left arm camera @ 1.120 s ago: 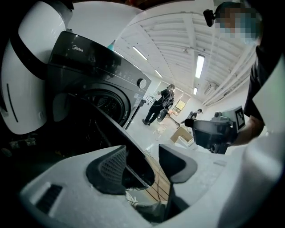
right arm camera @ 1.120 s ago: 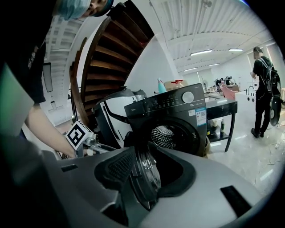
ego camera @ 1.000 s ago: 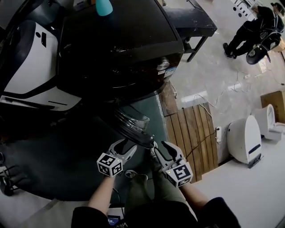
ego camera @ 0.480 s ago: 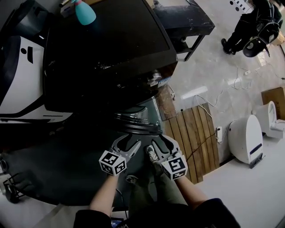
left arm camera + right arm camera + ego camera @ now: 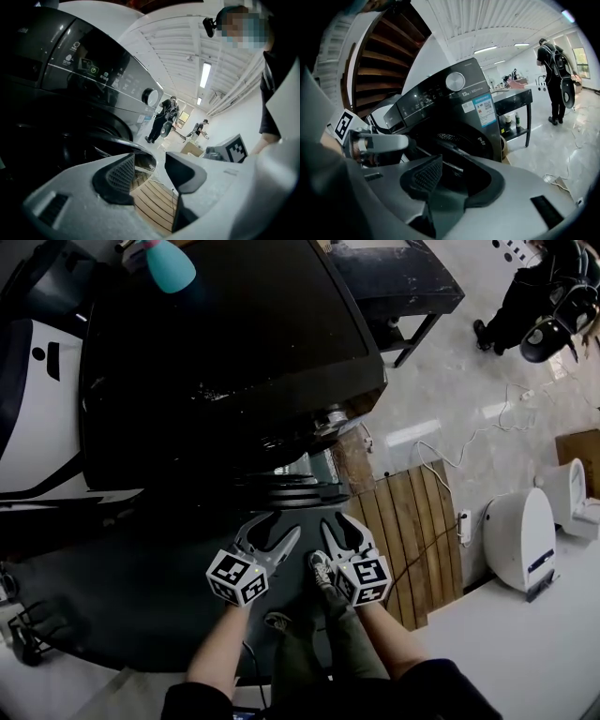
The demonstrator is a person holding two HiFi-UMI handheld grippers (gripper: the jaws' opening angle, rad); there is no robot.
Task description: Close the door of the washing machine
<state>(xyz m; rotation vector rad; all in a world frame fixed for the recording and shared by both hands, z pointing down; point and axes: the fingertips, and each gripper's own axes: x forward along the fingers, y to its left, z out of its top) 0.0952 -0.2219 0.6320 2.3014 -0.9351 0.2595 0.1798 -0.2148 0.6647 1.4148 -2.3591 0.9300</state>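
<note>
Dark glass door (image 5: 298,493) has swung nearly flush against the washing machine (image 5: 225,362) within the last second, my left gripper (image 5: 277,526) and right gripper (image 5: 343,524) following close behind, jaws narrowing slightly yet apart and empty, so I judge closing almost done.

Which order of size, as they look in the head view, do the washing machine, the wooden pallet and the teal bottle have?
Largest to smallest:
1. washing machine
2. wooden pallet
3. teal bottle
</note>
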